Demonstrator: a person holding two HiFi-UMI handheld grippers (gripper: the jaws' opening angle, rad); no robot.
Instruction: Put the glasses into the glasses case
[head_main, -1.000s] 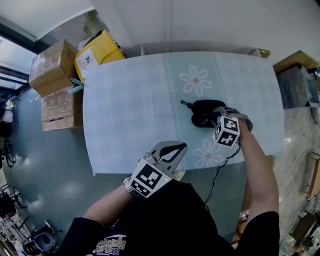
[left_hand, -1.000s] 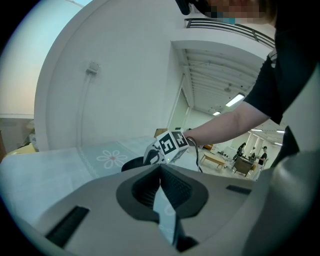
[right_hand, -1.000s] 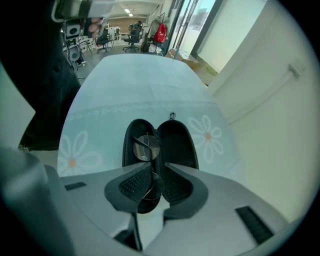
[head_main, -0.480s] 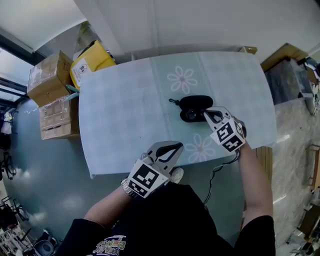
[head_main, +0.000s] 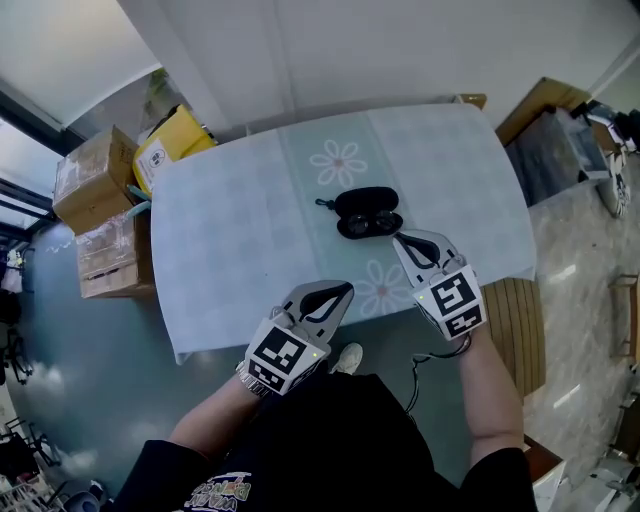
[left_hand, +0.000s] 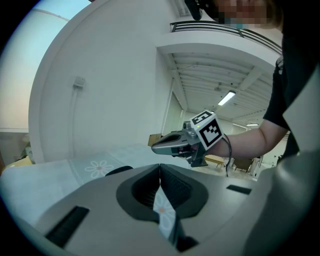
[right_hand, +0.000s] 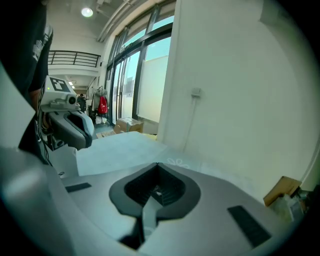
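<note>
A black glasses case (head_main: 364, 200) lies open in the middle of the pale flowered table (head_main: 230, 230), with dark glasses (head_main: 369, 224) lying in its near half. My right gripper (head_main: 401, 241) is shut and empty, its tip a short way from the case on the near side, not touching it. Over the table's near edge, left of the case, my left gripper (head_main: 344, 291) is held shut and empty too. In the left gripper view the case (left_hand: 119, 170) shows just past the shut jaws, with the right gripper (left_hand: 156, 147) to its right.
Cardboard boxes (head_main: 92, 170) and a yellow box (head_main: 172, 140) stand on the floor beyond the table's left end. A wooden stool (head_main: 512, 320) and a dark crate (head_main: 548, 150) are at the right. A white wall runs behind the table.
My right gripper has drawn back from the case toward the table's near edge. The left gripper has stayed where it was. The head view has shifted.
</note>
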